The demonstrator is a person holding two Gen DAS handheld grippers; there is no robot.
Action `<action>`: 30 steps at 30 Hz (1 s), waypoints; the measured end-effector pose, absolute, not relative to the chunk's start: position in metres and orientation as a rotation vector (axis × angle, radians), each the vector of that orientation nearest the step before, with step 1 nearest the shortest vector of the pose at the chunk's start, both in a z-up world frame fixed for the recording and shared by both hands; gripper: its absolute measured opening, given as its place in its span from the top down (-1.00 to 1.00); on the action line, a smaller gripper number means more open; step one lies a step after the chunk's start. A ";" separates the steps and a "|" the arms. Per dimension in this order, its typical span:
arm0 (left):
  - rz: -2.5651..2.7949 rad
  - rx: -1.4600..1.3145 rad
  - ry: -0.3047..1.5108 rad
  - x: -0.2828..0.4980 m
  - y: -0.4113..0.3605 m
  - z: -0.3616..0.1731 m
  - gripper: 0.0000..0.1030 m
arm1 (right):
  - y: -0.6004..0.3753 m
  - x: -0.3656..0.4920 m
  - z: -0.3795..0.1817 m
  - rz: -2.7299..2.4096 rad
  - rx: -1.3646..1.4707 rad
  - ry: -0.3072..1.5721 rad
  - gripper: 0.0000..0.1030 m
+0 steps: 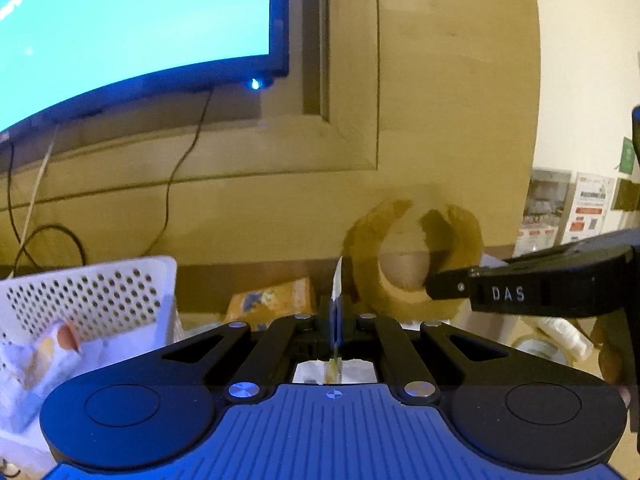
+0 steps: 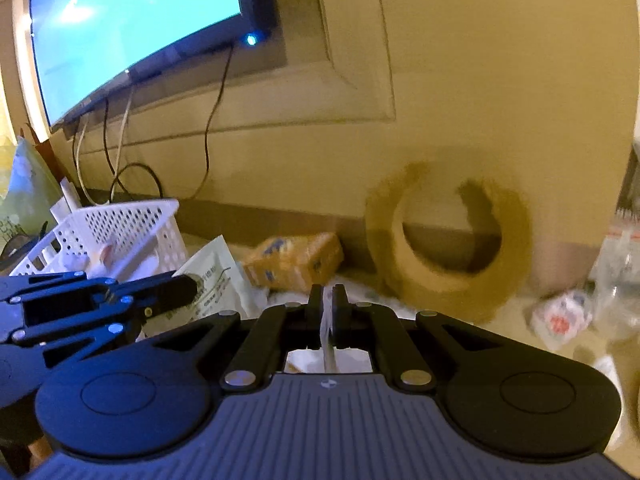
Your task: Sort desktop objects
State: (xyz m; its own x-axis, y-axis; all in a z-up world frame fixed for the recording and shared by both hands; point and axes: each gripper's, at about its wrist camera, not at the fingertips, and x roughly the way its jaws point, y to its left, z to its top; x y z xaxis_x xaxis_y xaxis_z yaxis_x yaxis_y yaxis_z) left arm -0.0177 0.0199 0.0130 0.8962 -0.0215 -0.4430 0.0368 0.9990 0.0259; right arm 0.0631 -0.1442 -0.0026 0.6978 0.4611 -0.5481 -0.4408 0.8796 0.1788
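My left tool clenched on thin paper packet; right tool pinching flimsy white sheet. Both light, floppy: grip edges firmly. Basket near.

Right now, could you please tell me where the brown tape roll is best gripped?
Probably its ring wall: the tape roll stands on edge, hole facing the cameras, so come from the front, one finger through the hole, one outside. First free a gripper: the right gripper is shut on a white sheet.
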 end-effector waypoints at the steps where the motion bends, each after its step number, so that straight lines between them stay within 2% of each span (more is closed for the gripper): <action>1: -0.027 0.034 0.453 -0.017 0.021 0.015 1.00 | -0.143 0.064 0.002 0.506 0.030 0.613 0.93; 17: 0.058 0.040 0.352 -0.027 0.062 0.069 1.00 | -0.089 0.073 0.082 0.626 -0.018 0.479 0.93; 24: 0.156 0.048 0.297 -0.040 0.110 0.100 1.00 | -0.033 0.069 0.120 0.735 -0.039 0.412 0.93; 30: 0.247 0.043 0.300 -0.054 0.158 0.103 1.00 | 0.028 0.070 0.136 0.841 -0.042 0.391 0.93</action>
State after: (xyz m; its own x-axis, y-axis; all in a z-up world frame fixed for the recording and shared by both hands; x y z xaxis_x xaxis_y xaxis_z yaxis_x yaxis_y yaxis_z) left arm -0.0541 0.1582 0.1031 0.9256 0.2466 -0.2872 -0.2340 0.9691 0.0782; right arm 0.0703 0.0278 0.1362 0.6000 0.7174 -0.3540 -0.7328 0.6704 0.1167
